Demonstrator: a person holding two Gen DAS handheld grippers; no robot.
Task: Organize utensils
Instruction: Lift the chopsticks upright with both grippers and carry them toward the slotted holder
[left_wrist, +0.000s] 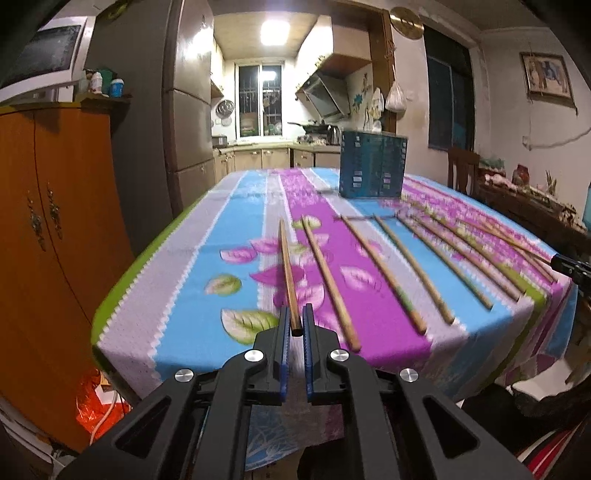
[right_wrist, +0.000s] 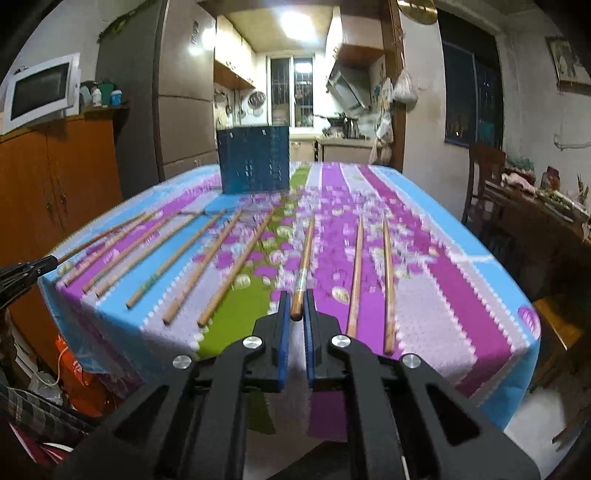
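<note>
1. A striped tablecloth (left_wrist: 192, 280) with leaf print covers the table.
2. A white microwave (right_wrist: 40, 92) stands on an orange-brown wooden cabinet (left_wrist: 48, 221).
3. A tall grey fridge (left_wrist: 184, 110) is beside the kitchen doorway.
4. A framed picture (left_wrist: 546, 75) hangs on the right wall.
5. A wooden chair (right_wrist: 484, 177) stands by a cluttered side table.

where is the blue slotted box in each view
Left wrist view: the blue slotted box stands at the far end of the table, right of centre, beyond the row of chopsticks.
Right wrist view: the blue slotted box stands at the far end, left of centre.
Shared landmark: the kitchen window behind it.
</note>
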